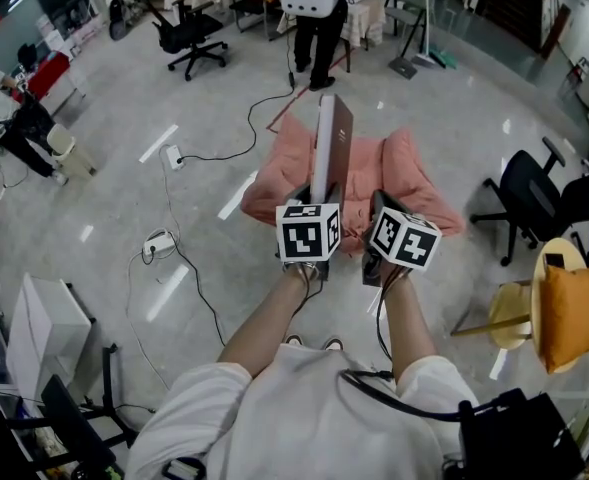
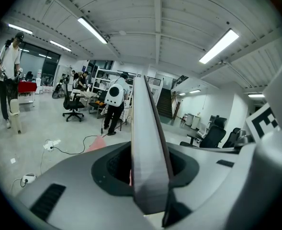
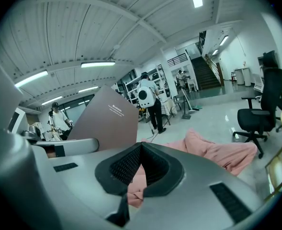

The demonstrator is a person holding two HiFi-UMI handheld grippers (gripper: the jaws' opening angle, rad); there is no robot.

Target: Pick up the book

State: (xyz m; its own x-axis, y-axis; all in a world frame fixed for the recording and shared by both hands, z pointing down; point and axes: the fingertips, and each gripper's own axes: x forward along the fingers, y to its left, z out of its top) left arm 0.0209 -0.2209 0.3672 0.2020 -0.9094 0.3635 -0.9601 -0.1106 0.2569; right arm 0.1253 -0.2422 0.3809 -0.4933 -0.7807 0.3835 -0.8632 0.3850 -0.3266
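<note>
A thin book (image 1: 331,146) with a brown cover and pale page edges stands upright in the head view, above a pink cloth (image 1: 399,173). My left gripper (image 1: 319,196) is shut on its lower edge. In the left gripper view the book (image 2: 148,152) rises edge-on between the two jaws. My right gripper (image 1: 379,206) hovers just to the right of it, jaws together and holding nothing. The right gripper view shows the brown cover (image 3: 105,116) at the left and the pink cloth (image 3: 212,150) beyond the jaws.
A person with a white backpack (image 1: 312,8) stands beyond the cloth. Office chairs (image 1: 189,33) (image 1: 524,193) stand at the back left and right. A stool with an orange cushion (image 1: 564,313) is at my right. Cables and a power strip (image 1: 159,243) lie on the floor at left.
</note>
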